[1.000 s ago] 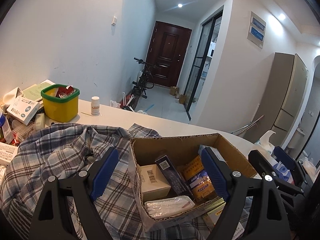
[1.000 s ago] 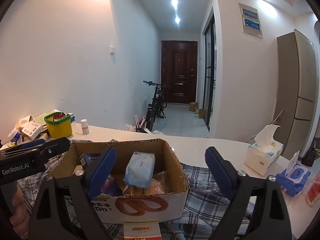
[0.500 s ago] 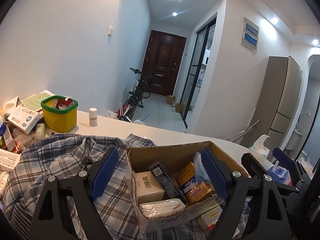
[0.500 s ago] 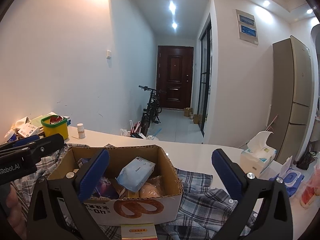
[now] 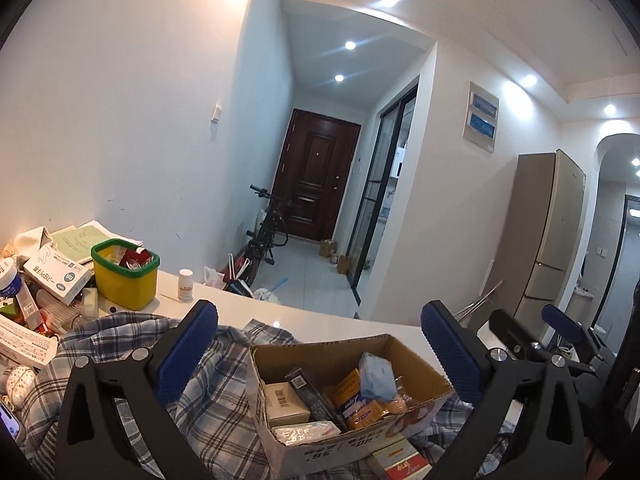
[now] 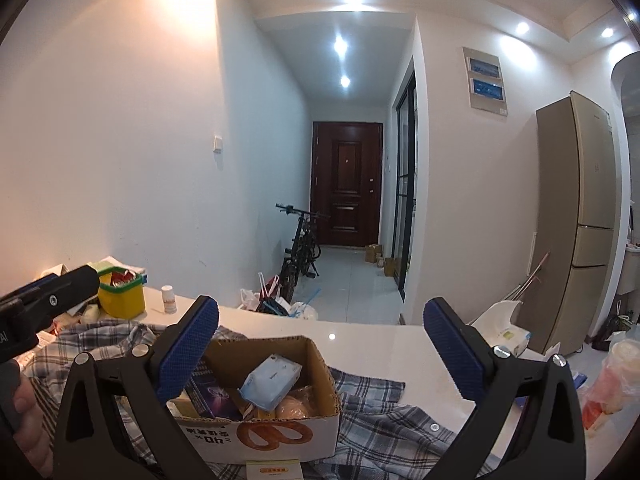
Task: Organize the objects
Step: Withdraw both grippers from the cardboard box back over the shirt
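One cardboard box point(image 5: 416, 364) (full); left gripper point(image 5: 318, 350) jaws opening, right gripper point(image 6: 320, 344) jaws released.

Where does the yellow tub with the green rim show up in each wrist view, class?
Left wrist view: yellow tub at left, above the plaid shirt.
Right wrist view: yellow tub at left, partly behind the left gripper.
Shared landmark: the small white bottle, just right of it.

Bright ceiling spotlights, wall glare, fisheye-warped edges.
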Demonstrator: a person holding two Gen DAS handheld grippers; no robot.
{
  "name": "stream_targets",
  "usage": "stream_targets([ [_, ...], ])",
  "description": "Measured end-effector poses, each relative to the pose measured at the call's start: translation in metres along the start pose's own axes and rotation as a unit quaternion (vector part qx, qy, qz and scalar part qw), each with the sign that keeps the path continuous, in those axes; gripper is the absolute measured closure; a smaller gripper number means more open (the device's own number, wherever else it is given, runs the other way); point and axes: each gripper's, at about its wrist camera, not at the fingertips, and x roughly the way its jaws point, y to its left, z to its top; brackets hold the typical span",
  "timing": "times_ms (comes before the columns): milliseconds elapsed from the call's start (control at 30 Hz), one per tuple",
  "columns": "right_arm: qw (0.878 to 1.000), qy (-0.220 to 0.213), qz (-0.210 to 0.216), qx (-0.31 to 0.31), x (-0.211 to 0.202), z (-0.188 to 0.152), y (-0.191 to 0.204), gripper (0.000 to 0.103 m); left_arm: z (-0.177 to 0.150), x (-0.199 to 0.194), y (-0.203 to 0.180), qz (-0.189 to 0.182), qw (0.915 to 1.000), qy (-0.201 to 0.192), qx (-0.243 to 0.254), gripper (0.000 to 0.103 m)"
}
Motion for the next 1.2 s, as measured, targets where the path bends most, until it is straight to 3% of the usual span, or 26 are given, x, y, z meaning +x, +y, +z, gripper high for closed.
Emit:
stream_targets([
  [167, 0.999, -0.014, 0.016, 0.028, -0.03, 0.018, -0.008, 0.001, 0.017, -0.028, -0.008, 0.005, 0.9993, -0.035, 0.015, 0.0],
  [333, 0.999, -0.022, -0.002, 0.04, -0.057, 0.03, -0.013, 0.001, 0.031, -0.062, -0.019, 0.022, 0.9967, -0.068, 0.038, 0.0],
  [467, 0.998, -0.029, 0.016, 0.044, -0.079, 0.032, -0.014, 0.001, 0.035, -0.083, -0.021, 0.006, 0.9978, -0.052, 0.041, 0.0],
  [600, 0.999, -0.041, 0.018, 0.029, -0.096, 0.029, -0.01, 0.001, 0.03, -0.095, -0.022, 0.015, 0.9978, -0.023, 0.061, 0.0],
  [800, 0.999, -0.046, 0.01, 0.014, -0.104, 0.016, -0.001, 0.001, 0.007, -0.108, -0.026, 0.013, 0.9949, -0.044, 0.09, 0.0],
  [967, 0.998, -0.052, -0.038, -0.017, -0.11, 0.003, 0.005, 0.001, -0.012, -0.105, -0.02, 0.003, 0.997, -0.032, 0.07, 0.0],
  [1200, 0.999, -0.024, -0.01, 0.018, -0.098, -0.009, -0.007, 0.001, -0.035, -0.093, -0.013, 0.001, 0.9983, -0.005, 0.058, 0.0],
])
